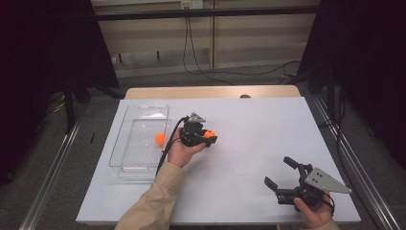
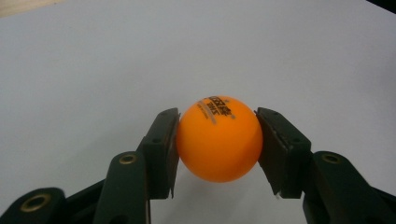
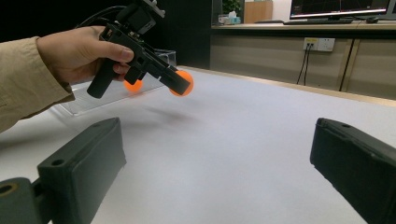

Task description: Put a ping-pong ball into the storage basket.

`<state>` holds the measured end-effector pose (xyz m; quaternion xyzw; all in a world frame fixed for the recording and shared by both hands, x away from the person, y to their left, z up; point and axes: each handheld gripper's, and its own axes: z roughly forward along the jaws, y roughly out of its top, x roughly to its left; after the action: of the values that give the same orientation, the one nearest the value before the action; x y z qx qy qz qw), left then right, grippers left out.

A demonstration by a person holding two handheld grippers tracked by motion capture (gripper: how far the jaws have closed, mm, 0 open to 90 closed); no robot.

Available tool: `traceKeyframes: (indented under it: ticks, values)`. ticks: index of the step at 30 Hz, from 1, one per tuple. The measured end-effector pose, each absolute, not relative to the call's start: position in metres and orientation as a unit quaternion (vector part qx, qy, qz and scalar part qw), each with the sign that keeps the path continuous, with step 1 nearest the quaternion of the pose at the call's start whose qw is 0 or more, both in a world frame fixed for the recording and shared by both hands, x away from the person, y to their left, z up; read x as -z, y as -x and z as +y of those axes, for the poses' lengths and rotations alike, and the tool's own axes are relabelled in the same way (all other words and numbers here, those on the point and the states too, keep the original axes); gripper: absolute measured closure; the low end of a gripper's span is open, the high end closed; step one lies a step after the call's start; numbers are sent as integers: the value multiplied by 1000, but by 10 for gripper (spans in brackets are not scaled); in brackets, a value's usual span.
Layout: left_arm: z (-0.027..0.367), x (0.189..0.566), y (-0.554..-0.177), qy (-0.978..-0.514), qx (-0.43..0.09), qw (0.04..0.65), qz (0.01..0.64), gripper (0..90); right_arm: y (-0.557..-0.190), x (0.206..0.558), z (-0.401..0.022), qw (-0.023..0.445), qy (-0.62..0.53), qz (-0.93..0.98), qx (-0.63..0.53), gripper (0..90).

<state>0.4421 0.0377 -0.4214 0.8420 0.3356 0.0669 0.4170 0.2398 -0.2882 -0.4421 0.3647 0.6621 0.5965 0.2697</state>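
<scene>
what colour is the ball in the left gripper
Orange, with black print on top. The ball shows best in the left gripper view, clamped by the left gripper.

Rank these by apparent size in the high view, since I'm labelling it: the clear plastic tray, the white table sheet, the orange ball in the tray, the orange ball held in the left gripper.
1. White table sheet
2. Clear plastic tray
3. The two orange balls, in the tray and in the left gripper: alike, and the held one is partly hidden, so unranked.

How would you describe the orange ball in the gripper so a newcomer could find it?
On the white table, look right of the clear plastic tray to the left gripper. The orange ball is clamped between its black jaws above the table, with black print on top; the other orange ball lies in the tray.
</scene>
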Motion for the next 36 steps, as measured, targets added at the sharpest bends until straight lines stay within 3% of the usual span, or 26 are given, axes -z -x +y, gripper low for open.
traceKeyframes:
  ticks: [36]
  values:
    - [56,412,-442,-836,-67,419,347,510,-241,442,-288,270,-365,660,-598,23]
